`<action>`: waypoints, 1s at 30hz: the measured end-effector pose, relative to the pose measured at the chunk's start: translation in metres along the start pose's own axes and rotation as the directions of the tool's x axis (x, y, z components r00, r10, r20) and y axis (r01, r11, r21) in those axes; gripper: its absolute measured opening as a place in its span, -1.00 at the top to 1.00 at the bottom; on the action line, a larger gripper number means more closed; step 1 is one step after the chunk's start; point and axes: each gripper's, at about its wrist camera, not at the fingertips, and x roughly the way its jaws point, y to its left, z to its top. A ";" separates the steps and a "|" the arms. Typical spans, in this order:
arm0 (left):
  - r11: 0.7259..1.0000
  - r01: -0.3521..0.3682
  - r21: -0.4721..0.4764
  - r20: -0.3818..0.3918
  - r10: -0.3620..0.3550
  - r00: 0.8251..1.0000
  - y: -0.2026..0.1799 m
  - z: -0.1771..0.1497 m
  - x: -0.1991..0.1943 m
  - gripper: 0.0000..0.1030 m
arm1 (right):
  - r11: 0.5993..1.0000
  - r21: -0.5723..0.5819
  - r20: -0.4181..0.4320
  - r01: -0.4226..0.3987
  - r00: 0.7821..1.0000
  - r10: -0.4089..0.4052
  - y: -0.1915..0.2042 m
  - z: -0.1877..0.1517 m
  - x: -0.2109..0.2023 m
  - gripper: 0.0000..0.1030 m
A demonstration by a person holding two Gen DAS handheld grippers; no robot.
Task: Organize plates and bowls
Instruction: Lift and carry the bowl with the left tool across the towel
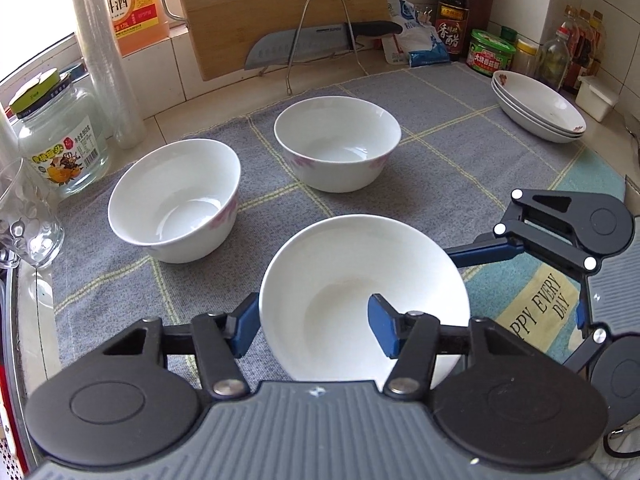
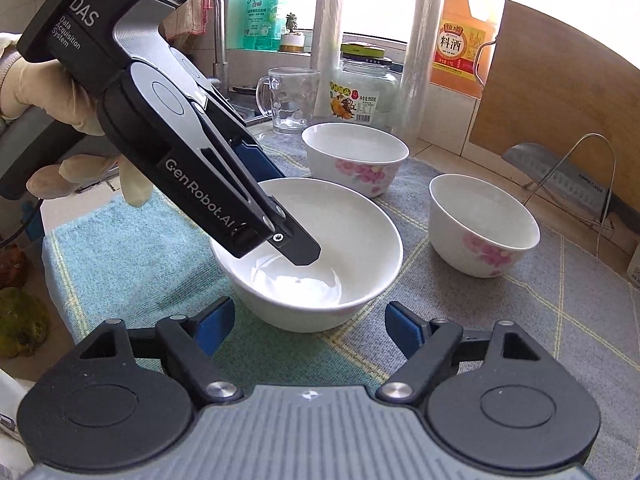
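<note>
Three white bowls with pink flowers stand on the grey checked mat (image 1: 440, 140). My left gripper (image 1: 312, 330) straddles the left rim of the nearest bowl (image 1: 340, 280), one blue pad outside, one inside; the jaws are open about the rim's width and more. The same bowl shows in the right wrist view (image 2: 340, 240) with the left gripper's finger (image 2: 296, 244) dipping into it. My right gripper (image 2: 308, 330) is open and empty just in front of that bowl. Two more bowls stand beyond (image 1: 176, 196) (image 1: 338, 140). A stack of shallow plates (image 1: 540, 106) sits at the far right.
A knife on a wire rack (image 1: 316, 44) and a cutting board (image 1: 280, 8) stand at the back. A glass jar (image 1: 60, 140), a glass mug (image 1: 24, 216) and rolls of wrap (image 1: 104, 52) line the left. Sauce bottles and jars (image 1: 492, 48) crowd the back right.
</note>
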 end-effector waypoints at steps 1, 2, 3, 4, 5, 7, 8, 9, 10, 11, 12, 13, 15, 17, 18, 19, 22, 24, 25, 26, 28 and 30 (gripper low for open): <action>1.000 -0.002 0.005 -0.002 0.002 1.000 0.000 0.001 0.001 -0.09 | 1.000 -0.003 0.002 -0.001 1.000 0.001 0.000 0.000 0.000 -0.65; 1.000 -0.002 0.008 -0.002 0.002 1.000 0.000 0.001 0.001 -0.09 | 1.000 -0.005 0.006 0.001 1.000 -0.001 0.001 0.001 -0.001 -0.63; 1.000 0.001 0.008 -0.003 -0.001 1.000 0.001 0.001 0.002 -0.09 | 1.000 -0.007 0.010 0.002 1.000 -0.002 0.001 0.001 -0.002 -0.62; 1.000 0.005 0.006 -0.004 -0.005 1.000 0.001 0.002 0.002 -0.09 | 1.000 -0.009 0.011 -0.002 1.000 0.002 0.001 0.001 -0.002 -0.60; 1.000 0.008 0.004 -0.004 -0.008 1.000 0.002 0.002 0.002 -0.09 | 1.000 -0.010 0.013 -0.005 1.000 0.005 0.001 0.001 -0.003 -0.58; 1.000 0.012 0.004 -0.007 -0.012 1.000 0.002 0.002 0.002 -0.09 | 1.000 -0.015 0.012 -0.003 1.000 0.003 0.002 0.002 -0.002 -0.53; 1.000 0.012 0.006 -0.007 -0.012 1.000 0.002 0.002 0.002 -0.09 | 1.000 -0.015 0.012 0.002 1.000 -0.002 0.002 0.002 -0.002 -0.53; 1.000 0.012 0.009 -0.007 -0.012 1.000 0.002 0.002 0.002 -0.09 | 1.000 -0.012 0.012 0.002 1.000 -0.002 0.001 0.003 -0.002 -0.53; 1.000 0.011 0.013 -0.007 -0.010 1.000 0.002 0.002 0.002 -0.09 | 1.000 -0.008 0.011 0.001 1.000 -0.001 0.001 0.003 -0.002 -0.53; 1.000 0.010 0.013 -0.007 -0.010 1.000 0.001 0.002 0.002 -0.09 | 1.000 -0.008 0.010 0.003 1.000 -0.003 0.001 0.003 -0.002 -0.53; 1.000 0.010 0.014 -0.007 -0.010 1.000 0.001 0.002 0.002 -0.09 | 1.000 -0.007 0.009 0.008 1.000 -0.008 0.001 0.004 -0.003 -0.53; 1.000 0.011 0.016 -0.008 -0.011 1.000 0.001 0.003 0.002 -0.09 | 1.000 -0.007 0.007 0.010 1.000 -0.010 0.001 0.004 -0.003 -0.53; 1.000 0.013 0.020 -0.008 -0.013 1.000 -0.001 0.003 0.001 -0.09 | 1.000 -0.002 0.004 0.011 1.000 -0.011 -0.001 0.005 -0.005 -0.52; 1.000 0.019 0.024 -0.007 -0.018 1.000 -0.003 0.004 0.000 -0.09 | 1.000 0.007 0.002 0.009 1.000 -0.009 -0.003 0.004 -0.008 -0.53; 0.999 0.023 0.026 -0.006 -0.023 1.000 -0.004 0.004 -0.001 -0.09 | 1.000 0.010 0.001 0.008 1.000 -0.008 -0.004 0.004 -0.010 -0.53; 0.999 0.030 0.033 -0.004 -0.030 1.000 -0.005 0.005 -0.001 -0.09 | 1.000 0.013 -0.001 0.010 1.000 -0.010 -0.005 0.003 -0.012 -0.52; 0.998 0.048 0.049 -0.003 -0.048 0.999 -0.011 0.009 0.000 -0.09 | 0.999 0.020 -0.006 0.025 1.000 -0.025 -0.007 0.001 -0.018 -0.53; 0.996 0.061 0.066 0.000 -0.061 0.998 -0.017 0.013 0.001 -0.09 | 0.999 0.027 -0.011 0.041 0.999 -0.041 -0.009 -0.001 -0.023 -0.53; 0.995 0.066 0.073 0.001 -0.066 0.998 -0.019 0.015 0.002 -0.09 | 0.998 0.032 -0.013 0.050 0.999 -0.050 -0.011 -0.002 -0.025 -0.53; 0.994 0.073 0.083 0.004 -0.074 0.997 -0.022 0.018 0.003 -0.09 | 0.998 0.039 -0.014 0.059 0.998 -0.058 -0.012 -0.004 -0.028 -0.53; 0.991 0.092 0.100 0.009 -0.093 0.996 -0.028 0.024 0.006 -0.09 | 0.996 0.052 -0.017 0.078 0.997 -0.078 -0.017 -0.007 -0.034 -0.53; 0.987 0.109 0.119 0.013 -0.111 0.994 -0.034 0.030 0.009 -0.09 | 0.993 0.065 -0.021 0.101 0.995 -0.100 -0.020 -0.010 -0.039 -0.53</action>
